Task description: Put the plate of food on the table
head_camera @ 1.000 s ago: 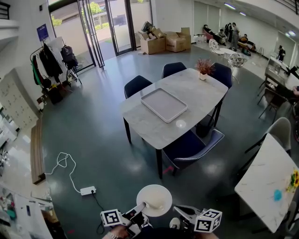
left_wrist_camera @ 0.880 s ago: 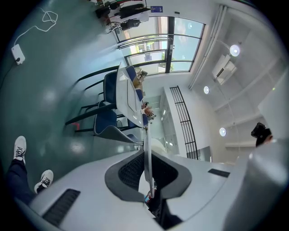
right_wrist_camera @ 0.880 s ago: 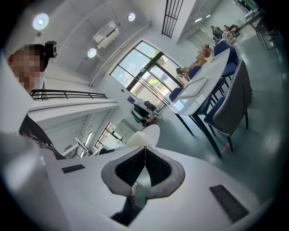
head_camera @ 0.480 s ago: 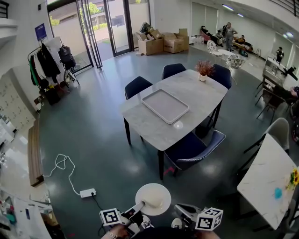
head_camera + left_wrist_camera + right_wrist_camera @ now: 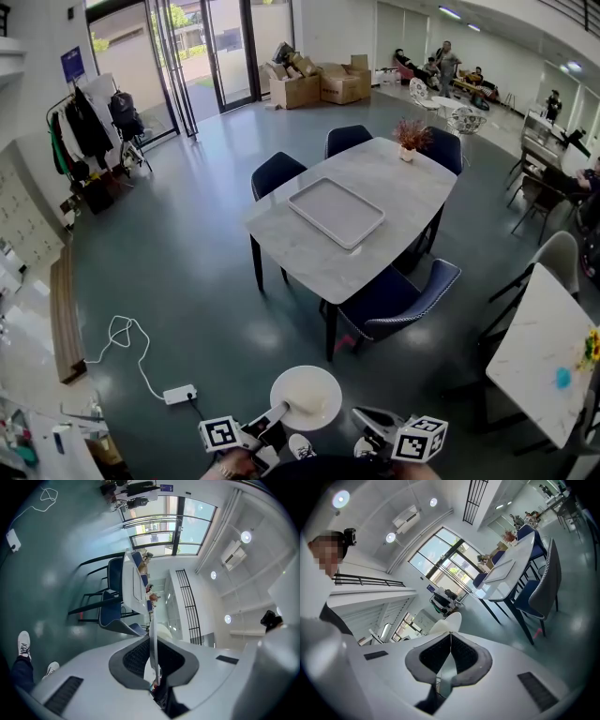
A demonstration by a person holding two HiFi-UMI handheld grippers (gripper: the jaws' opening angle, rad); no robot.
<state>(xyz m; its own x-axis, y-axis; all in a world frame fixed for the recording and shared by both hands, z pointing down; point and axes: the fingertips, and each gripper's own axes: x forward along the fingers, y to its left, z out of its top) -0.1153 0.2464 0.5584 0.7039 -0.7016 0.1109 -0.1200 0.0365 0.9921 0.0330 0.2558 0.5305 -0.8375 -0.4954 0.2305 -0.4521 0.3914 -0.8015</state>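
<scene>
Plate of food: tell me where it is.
Bottom centre of the head view, the plate of food is clamped at its rim by the left gripper, above the floor, well short of the table.

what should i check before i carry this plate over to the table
1. left gripper shut on plate rim: ok
2. plate level, food on it: ok
3. right gripper shut, empty: ok
4. bare table top beside tray: ok
5. power strip off the walking line: ok
6. blue chair blocking the near edge: cannot tell
</scene>
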